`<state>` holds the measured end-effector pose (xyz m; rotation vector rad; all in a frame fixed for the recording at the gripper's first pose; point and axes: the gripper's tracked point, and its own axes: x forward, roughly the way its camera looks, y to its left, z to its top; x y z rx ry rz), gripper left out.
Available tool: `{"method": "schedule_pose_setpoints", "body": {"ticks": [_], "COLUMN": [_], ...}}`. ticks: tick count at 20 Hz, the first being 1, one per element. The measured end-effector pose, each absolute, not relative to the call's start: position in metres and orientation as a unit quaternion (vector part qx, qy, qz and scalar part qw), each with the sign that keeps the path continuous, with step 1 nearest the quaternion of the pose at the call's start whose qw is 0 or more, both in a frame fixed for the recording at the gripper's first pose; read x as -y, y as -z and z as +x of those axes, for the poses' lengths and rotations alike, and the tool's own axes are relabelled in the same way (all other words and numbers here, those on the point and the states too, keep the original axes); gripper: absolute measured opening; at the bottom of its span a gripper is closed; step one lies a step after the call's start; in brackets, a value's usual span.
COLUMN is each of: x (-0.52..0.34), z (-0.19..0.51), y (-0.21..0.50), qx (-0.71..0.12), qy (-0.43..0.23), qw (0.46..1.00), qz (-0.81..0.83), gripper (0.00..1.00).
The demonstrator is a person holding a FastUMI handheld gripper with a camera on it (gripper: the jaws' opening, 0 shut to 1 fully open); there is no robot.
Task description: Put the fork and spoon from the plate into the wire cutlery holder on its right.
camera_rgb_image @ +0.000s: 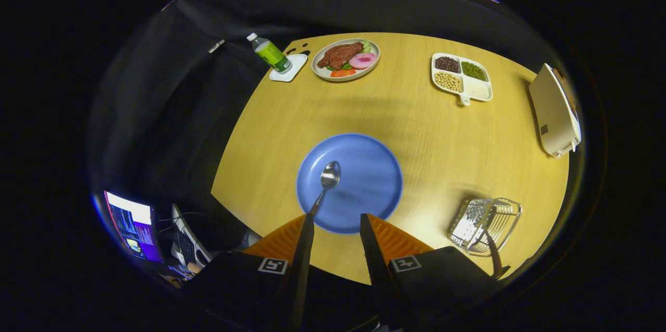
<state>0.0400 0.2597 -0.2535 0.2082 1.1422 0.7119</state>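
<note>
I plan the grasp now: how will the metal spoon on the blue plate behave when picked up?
The shiny metal spoon is probably stiff and slippery. Lying flat on the smooth round blue plate, it may slide. The open claw hangs above its handle.

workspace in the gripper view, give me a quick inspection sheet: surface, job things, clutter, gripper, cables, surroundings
Surface: round wooden table, no spills seen.
Job's things: blue plate just ahead of the fingers; spoon lies on it, bowl away from the gripper, handle toward one finger. Wire cutlery holder stands right of the plate with a dark handle sticking out of it; whether that is the fork cannot be told.
Clutter: food plate, bottle on a white coaster, divided dish of beans, white appliance, all beyond the plate.
Gripper: gripper open, above the plate's near rim, holding nothing.
Cables: some near the monitor.
Surroundings: black cloth wall.
</note>
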Motion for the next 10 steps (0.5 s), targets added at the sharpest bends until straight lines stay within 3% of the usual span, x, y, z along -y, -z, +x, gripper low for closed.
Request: {"method": "schedule_pose_setpoints", "body": {"ticks": [10], "x": [-0.338], "z": [0.027], "y": [0.327], "qx": [-0.573], "qy": [-0.285], "qw": [0.761], "qz": [0.110], "gripper": [0.57]}}
